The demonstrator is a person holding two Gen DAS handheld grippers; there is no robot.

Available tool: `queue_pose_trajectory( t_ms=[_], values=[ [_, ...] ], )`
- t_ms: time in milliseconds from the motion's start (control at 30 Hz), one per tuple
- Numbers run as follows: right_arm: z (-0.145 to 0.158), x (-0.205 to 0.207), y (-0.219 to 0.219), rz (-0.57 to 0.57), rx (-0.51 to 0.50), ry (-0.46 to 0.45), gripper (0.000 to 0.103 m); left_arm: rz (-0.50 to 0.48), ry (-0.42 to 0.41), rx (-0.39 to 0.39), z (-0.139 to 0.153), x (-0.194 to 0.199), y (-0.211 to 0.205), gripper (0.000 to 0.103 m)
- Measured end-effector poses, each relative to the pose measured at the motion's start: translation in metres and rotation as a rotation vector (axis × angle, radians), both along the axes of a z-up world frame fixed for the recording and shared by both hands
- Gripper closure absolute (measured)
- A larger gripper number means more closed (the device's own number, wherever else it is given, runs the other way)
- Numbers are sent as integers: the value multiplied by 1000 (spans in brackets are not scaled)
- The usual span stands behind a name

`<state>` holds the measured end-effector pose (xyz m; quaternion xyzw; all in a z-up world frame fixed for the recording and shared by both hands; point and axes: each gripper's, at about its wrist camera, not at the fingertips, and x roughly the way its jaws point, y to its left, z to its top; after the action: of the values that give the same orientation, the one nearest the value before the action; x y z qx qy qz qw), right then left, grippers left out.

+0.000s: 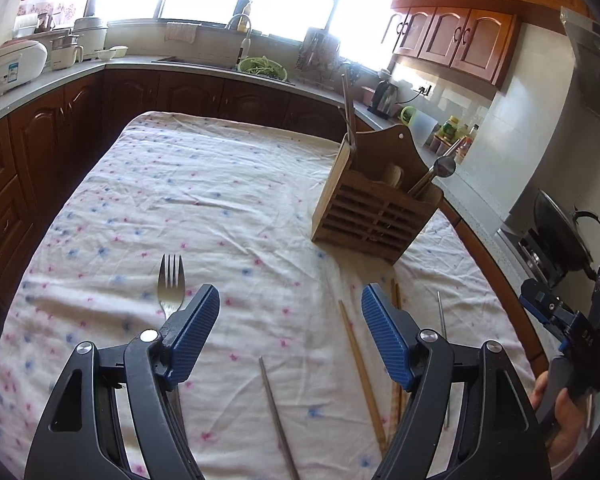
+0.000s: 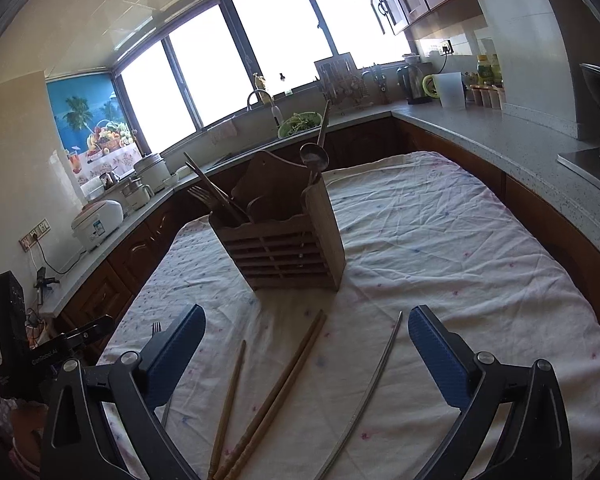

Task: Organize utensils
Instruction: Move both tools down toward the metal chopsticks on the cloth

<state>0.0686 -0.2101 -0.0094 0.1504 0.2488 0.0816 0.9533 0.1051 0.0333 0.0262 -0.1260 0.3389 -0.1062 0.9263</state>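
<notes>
1. A fork (image 1: pixel 171 285) lies near left on the cloth-covered worktop (image 1: pixel 220 184), beside the left gripper (image 1: pixel 290 332), jaws spread, empty.
2. Loose chopsticks (image 2: pixel 272 400) lie mid-cloth, near side.
3. The wooden utensil holder (image 2: pixel 284 248) stands farther back; right gripper (image 2: pixel 306 354), jaws spread, empty.

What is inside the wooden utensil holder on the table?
Sticking out of the wooden utensil holder: a fork, chopsticks and a metal ladle. Their lower ends are hidden behind its slatted walls.
</notes>
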Motion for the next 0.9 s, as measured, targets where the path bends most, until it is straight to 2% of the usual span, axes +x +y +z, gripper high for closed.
queue_pose_trajectory(
  t_ms=[267, 733, 833, 900],
  values=[
    [-25, -16, -4, -28, -10, 59, 1, 6, 72, 30, -29, -16, 2, 27],
    [-44, -9, -2, -31, -48, 110, 2, -20, 141, 92, -47, -20, -10, 28],
    [-45, -6, -4, -33, -47, 109, 6, -20, 159, 99, -51, -16, -10, 28],
    [-47, -2, -5, -37, -54, 119, 11, -25, 170, 106, -54, -14, -12, 33]
  ],
)
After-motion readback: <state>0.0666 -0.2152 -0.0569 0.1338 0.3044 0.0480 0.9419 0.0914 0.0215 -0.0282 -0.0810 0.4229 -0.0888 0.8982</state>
